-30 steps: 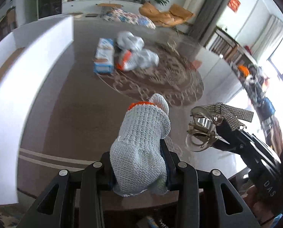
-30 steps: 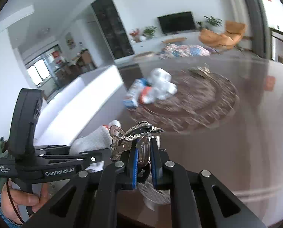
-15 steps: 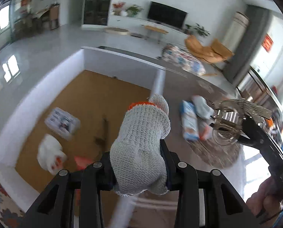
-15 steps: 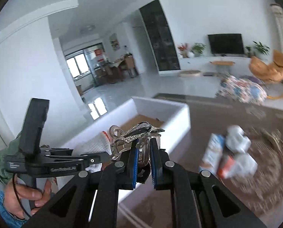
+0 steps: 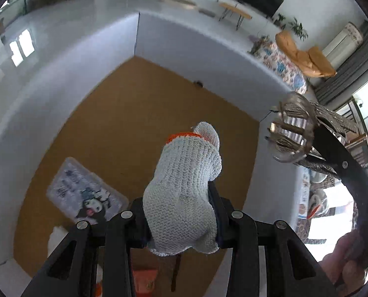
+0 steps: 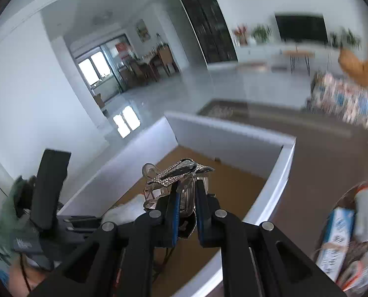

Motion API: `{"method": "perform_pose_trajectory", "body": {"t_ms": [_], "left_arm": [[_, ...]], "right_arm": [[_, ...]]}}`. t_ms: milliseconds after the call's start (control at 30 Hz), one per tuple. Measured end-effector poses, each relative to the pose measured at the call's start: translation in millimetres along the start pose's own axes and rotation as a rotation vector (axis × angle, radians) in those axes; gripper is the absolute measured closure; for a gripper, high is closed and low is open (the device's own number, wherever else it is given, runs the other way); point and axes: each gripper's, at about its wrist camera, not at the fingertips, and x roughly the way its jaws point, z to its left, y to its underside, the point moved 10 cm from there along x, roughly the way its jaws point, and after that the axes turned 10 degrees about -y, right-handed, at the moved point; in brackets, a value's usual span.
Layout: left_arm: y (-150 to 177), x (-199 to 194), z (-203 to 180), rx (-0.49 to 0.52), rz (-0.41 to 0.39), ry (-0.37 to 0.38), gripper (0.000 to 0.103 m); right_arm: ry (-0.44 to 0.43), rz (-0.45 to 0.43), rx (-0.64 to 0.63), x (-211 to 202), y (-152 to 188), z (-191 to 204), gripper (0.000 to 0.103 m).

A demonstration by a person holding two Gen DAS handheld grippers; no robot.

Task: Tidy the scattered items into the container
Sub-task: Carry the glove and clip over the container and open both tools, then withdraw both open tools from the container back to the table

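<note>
My left gripper [image 5: 181,212] is shut on a white knitted glove with an orange cuff [image 5: 184,185] and holds it above the brown floor of the white-walled container [image 5: 184,49]. My right gripper [image 6: 186,205] is shut on a clear hair claw clip with a glittery strap [image 6: 181,173], also over the container [image 6: 233,138]. The clip [image 5: 292,133] shows at the right of the left wrist view, near the container's right wall.
In the container lie a clear packet with a cartoon print [image 5: 85,193], a white item [image 5: 57,237] and an orange item [image 5: 144,279]. On the brown table to the right lie a blue-white box [image 6: 334,242] and white plastic packets [image 6: 367,212] on a round mat.
Both grippers have swung left from over the table to above the container, each keeping its item. The table items have slid to the right edge of view.
</note>
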Motion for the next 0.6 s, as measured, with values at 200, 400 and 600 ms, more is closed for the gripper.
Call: {"method": "perform_pose_trajectory", "body": {"t_ms": [200, 400, 600], "left_arm": [[3, 18, 2, -0.027, 0.075, -0.005, 0.047], [-2, -1, 13, -0.055, 0.022, -0.036, 0.036], [9, -32, 13, -0.051, -0.022, -0.038, 0.036]], "right_arm": [[-0.026, 0.082, 0.179, 27, 14, -32, 0.057], [-0.044, 0.039, 0.222, 10, 12, -35, 0.056], [-0.054, 0.005, 0.209, -29, 17, -19, 0.055]]}}
